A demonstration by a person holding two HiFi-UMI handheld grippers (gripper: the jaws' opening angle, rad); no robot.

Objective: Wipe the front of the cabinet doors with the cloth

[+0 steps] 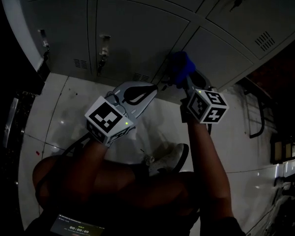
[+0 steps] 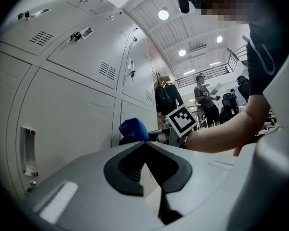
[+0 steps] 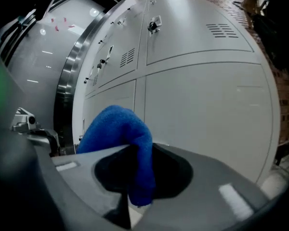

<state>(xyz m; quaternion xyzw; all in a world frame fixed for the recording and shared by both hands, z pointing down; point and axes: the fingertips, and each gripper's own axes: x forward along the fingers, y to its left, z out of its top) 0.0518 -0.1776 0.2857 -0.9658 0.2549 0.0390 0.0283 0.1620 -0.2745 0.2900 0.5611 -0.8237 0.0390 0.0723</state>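
A blue cloth is bunched in my right gripper, whose jaws are shut on it, close to the lower grey cabinet doors. In the right gripper view the cloth hangs folded over the jaws in front of a pale door panel. My left gripper sits just left of the right one, jaws together and nothing between them. The left gripper view shows the cloth beyond its tips, beside the door.
Locker doors carry small latches and vent slots. The pale floor lies below, with a shoe behind the grippers. Dark metal frames stand at the right. People stand far off in the left gripper view.
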